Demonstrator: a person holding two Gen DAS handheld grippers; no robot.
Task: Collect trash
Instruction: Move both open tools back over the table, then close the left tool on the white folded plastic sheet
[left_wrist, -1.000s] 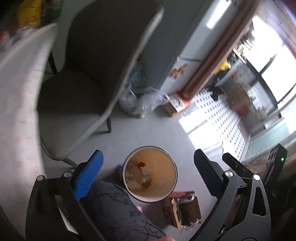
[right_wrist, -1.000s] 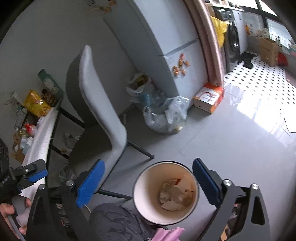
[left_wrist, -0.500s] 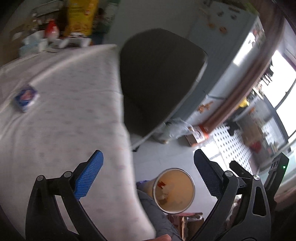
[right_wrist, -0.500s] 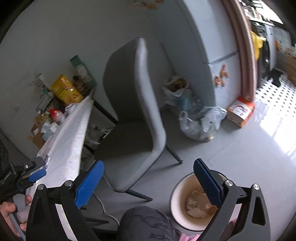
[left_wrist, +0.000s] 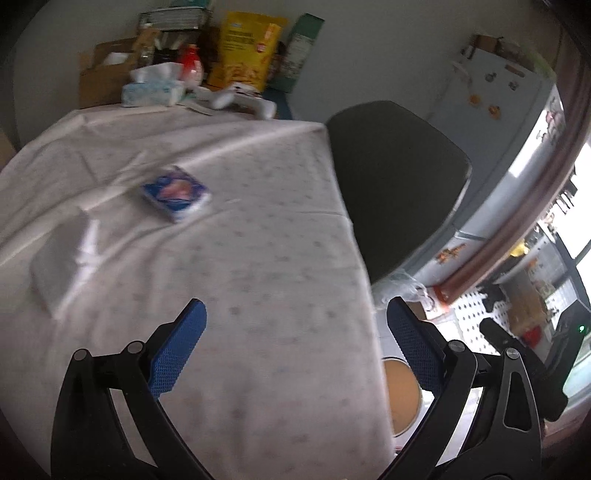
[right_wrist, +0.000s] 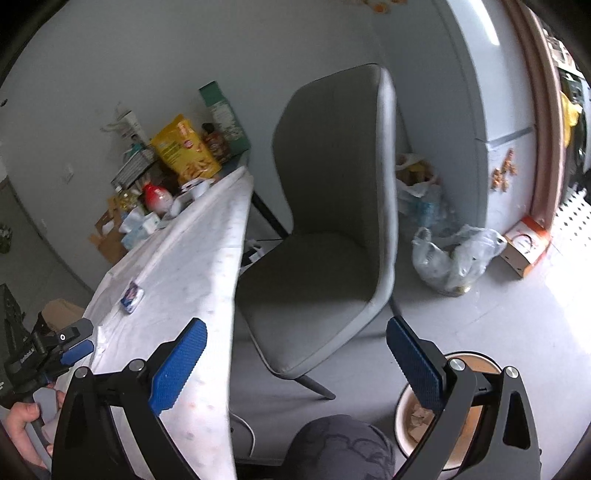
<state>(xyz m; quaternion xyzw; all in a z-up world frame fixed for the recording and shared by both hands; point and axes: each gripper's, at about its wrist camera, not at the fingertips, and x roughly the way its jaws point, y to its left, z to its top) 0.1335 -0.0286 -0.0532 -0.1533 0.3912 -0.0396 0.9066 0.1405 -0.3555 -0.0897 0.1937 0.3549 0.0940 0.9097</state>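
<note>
Tablecloth (left_wrist: 258, 229) was white with faint dots, little packet (left_wrist: 175, 192) blue-and-white, chair (right_wrist: 325, 266) grey, snack bag (left_wrist: 245, 55) bright yellow.

Right gripper (right_wrist: 295, 360) open above chair (right_wrist: 332, 236), bin (right_wrist: 461, 406).

In your left wrist view the worktop (left_wrist: 221, 229) is smeared by motion, so the print on the blue-and-white packet (left_wrist: 175, 192) cannot be read and the pale folded thing (left_wrist: 61, 258) beside it cannot be identified. The worktop edge and your left claw (left_wrist: 295, 350) hide most of the bin (left_wrist: 402, 395). In the right wrist view your right claw (right_wrist: 295, 363) covers part of the bin (right_wrist: 410, 421), whose scraps are too small to tell.
</note>
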